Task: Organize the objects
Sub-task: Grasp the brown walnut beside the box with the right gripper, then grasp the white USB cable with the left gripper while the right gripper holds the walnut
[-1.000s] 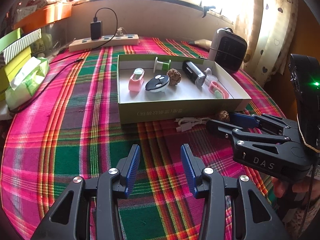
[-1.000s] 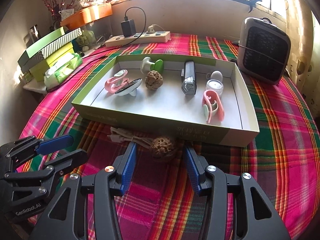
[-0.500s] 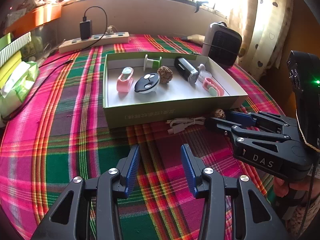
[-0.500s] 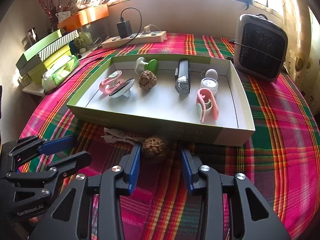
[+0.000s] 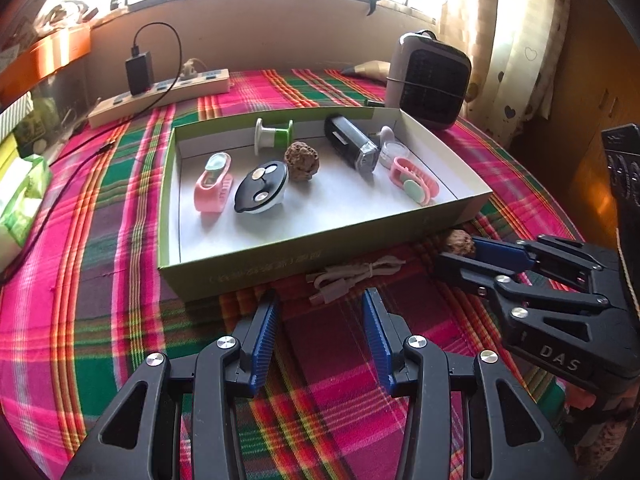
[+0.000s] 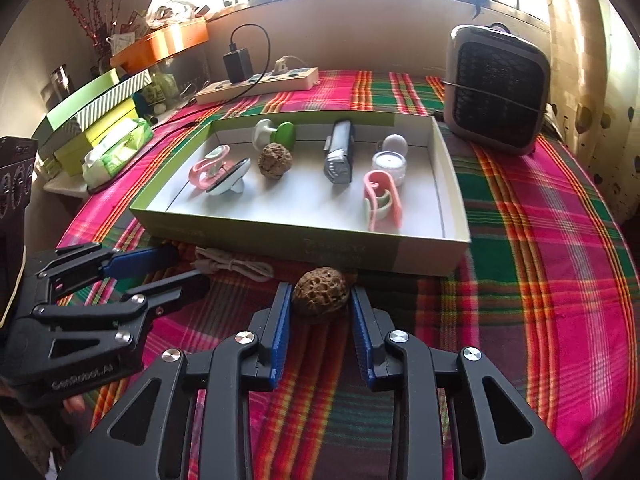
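1. Right gripper (image 6: 318, 310) is low over the plaid tabletop (image 6: 540, 300), and the loose walnut (image 6: 320, 294) sits squarely between its jaws, up near the tips.
2. Those jaws stand barely wider than the nut. The left blue pad looks to be touching it; the right pad is just beside it, and whether it touches I cannot tell.
3. The walnut is roundish, with no clear long axis. It rests on the cloth just ahead of the jaws' base, close to the green box's (image 6: 454, 184) near wall.
4. Left gripper (image 5: 320, 312) hovers with jaws wide apart, nothing between them.
5. Just beyond its tips lies the bundled white cable (image 5: 354, 278), long axis running crosswise to the jaws, beside the box wall.
6. Inside the box, past both sets of jaws: a second walnut (image 6: 272, 160), a black-and-silver device (image 6: 339, 152) lying lengthwise away from the right jaws, and two pink clips (image 5: 212, 188).
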The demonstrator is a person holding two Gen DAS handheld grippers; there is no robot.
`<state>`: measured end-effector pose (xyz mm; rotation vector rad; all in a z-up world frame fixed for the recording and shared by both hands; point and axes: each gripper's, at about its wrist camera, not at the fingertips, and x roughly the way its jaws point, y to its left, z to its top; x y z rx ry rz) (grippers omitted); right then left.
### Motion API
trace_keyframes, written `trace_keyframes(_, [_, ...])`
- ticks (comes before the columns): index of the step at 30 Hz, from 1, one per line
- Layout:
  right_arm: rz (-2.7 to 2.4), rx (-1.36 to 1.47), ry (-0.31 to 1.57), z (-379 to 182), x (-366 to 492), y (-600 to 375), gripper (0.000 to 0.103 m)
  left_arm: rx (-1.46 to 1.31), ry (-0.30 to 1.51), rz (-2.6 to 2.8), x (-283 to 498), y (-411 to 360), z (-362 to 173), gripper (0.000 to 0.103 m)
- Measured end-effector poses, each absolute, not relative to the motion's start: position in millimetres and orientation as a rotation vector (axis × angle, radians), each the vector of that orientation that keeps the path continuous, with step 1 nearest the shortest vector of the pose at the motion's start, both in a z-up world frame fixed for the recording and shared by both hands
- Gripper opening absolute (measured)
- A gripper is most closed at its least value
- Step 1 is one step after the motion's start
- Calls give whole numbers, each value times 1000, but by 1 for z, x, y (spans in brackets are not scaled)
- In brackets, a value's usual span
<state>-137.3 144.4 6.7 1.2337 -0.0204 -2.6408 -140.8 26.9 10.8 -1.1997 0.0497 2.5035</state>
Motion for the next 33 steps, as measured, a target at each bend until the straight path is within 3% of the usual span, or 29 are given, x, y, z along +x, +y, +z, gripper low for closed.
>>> trace_keyframes(33, [-2710,1271,-121,4,-119,195,30,-1085,139,2387,-122,70,27,41])
